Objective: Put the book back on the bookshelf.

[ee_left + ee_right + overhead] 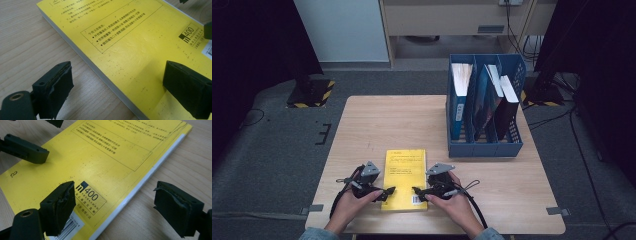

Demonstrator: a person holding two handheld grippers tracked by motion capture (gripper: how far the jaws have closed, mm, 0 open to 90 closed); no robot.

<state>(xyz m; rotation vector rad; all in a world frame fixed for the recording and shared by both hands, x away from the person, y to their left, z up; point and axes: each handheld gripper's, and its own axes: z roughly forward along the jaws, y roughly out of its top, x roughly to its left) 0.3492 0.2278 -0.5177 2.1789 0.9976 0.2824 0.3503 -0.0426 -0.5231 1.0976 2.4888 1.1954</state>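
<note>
Grey carpet surrounds the wooden bench (362,125), where a yellow book (404,175) lies flat at the near edge between left gripper (388,191) and right gripper (416,190). Left gripper view: fingers (53,92) open, straddling the book's edge, gripping nothing. Right gripper view: fingers (60,206) open likewise.

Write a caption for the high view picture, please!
Two open tools, left and right, flank a yellow book lying near a blue file rack.

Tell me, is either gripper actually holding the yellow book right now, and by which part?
Nothing is held. The left gripper and right gripper each straddle a long edge of the yellow book, jaws open, pads clear of it; it lies flat on the table.
</note>
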